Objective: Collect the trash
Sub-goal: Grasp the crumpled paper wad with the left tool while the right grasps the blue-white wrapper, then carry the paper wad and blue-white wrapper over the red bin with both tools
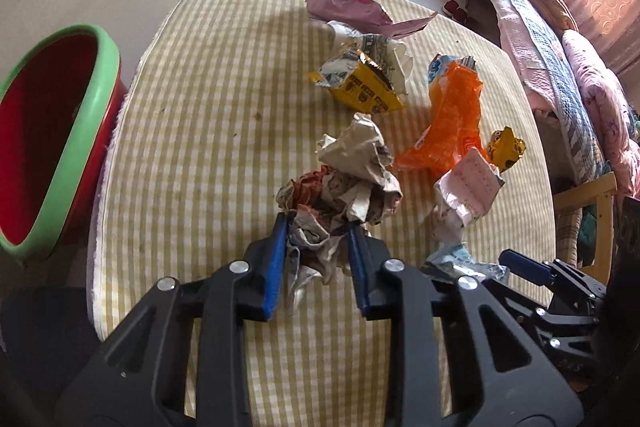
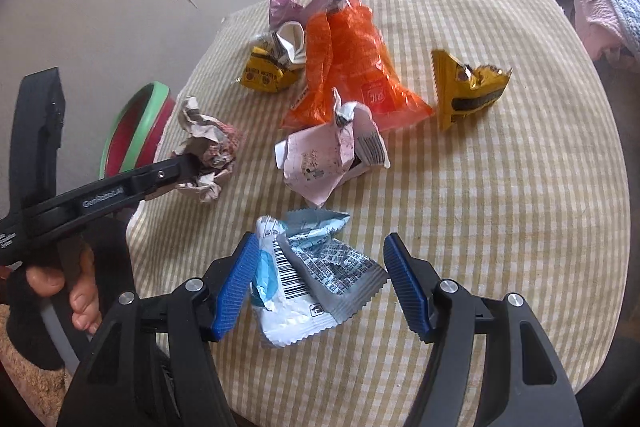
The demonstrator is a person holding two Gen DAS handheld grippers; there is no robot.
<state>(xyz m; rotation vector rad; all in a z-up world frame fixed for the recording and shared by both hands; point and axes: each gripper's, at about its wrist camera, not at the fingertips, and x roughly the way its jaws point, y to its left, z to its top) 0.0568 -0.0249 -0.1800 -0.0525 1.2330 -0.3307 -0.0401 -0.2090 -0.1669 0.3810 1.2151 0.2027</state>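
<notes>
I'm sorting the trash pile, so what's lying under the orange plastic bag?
The orange plastic bag lies over a purple bag at its far end; a pink wrapper overlaps its near edge. Whatever is beneath its middle is covered.

Both cameras ride close above the checked desk (image 1: 208, 115), angled steeply down along their tongs toward the far wall. Both take in the orange wrapper (image 1: 448, 123) and crumpled paper (image 2: 208, 155).
</notes>
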